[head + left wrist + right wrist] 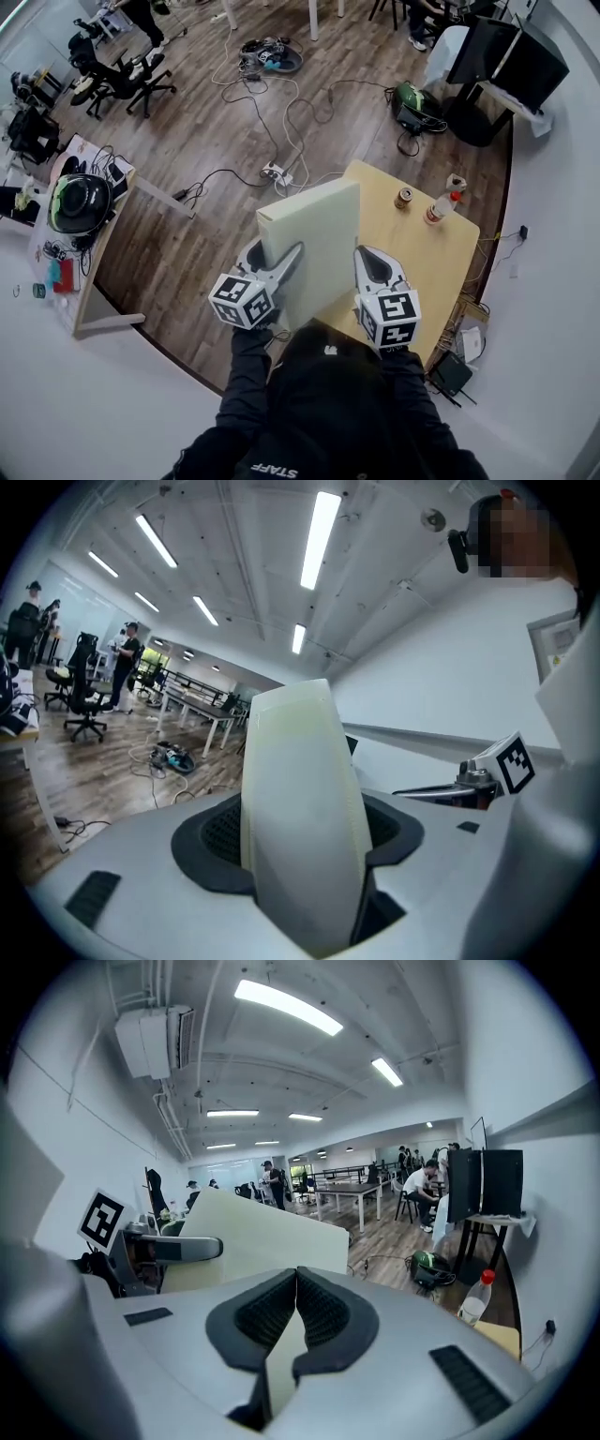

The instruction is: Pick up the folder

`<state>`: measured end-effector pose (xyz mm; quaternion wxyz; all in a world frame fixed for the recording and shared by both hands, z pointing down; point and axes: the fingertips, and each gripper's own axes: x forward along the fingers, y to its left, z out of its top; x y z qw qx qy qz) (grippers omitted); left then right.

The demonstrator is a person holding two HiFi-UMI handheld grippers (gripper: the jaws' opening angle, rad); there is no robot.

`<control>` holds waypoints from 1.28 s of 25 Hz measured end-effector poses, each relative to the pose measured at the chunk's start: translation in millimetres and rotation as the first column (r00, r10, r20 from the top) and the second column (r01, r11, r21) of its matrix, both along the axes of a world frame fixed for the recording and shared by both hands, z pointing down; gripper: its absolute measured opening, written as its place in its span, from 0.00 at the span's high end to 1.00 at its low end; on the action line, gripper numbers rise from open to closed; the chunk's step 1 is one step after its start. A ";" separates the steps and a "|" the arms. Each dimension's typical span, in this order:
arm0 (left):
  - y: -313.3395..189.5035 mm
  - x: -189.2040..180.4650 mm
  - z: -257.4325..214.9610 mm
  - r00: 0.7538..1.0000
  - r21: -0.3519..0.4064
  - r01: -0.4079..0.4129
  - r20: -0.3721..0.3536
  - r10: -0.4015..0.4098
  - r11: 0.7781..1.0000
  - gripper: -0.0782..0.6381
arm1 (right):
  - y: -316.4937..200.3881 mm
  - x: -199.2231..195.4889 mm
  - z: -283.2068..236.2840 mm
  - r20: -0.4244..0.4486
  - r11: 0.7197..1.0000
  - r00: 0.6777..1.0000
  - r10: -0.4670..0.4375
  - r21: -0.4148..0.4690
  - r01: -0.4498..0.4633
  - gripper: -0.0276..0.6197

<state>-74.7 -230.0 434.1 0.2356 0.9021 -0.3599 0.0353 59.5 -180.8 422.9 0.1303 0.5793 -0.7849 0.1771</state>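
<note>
Folder (314, 246) held up off the bench (436, 267): left gripper (277, 257) fingers clamp its thick spine, right gripper (373, 266) fingers pinch a thin edge. Lifting step; next likely calls for both grips kept level.

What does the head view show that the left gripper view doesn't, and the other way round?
Only the head view: the wooden table with a can and a bottle on it.
Only the left gripper view: the left gripper seen close up, its pads pressed on both sides of the folder at its thick spine, and the ceiling lights.
Both: the folder, and the right gripper on its other side.
</note>
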 end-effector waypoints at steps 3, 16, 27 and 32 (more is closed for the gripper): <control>3.0 3.4 -23.4 1.000 0.055 0.014 -0.004 -0.013 0.998 0.45 | 0.5 2.4 -23.0 -0.022 0.998 1.000 0.014 0.063 -0.013 0.92; 13.7 3.9 -78.5 0.997 0.212 0.071 0.025 -0.078 0.975 0.45 | -1.3 8.5 -70.6 -0.031 0.979 0.998 0.050 0.199 -0.043 0.92; 17.2 -1.5 -89.8 0.993 0.230 0.102 0.028 -0.112 0.968 0.45 | -5.8 3.5 -86.6 -0.053 0.972 0.998 0.037 0.232 -0.024 0.92; 18.3 -2.8 -86.5 0.993 0.222 0.108 0.030 -0.117 0.969 0.45 | -6.1 1.6 -86.5 -0.058 0.971 0.998 0.029 0.239 -0.015 0.92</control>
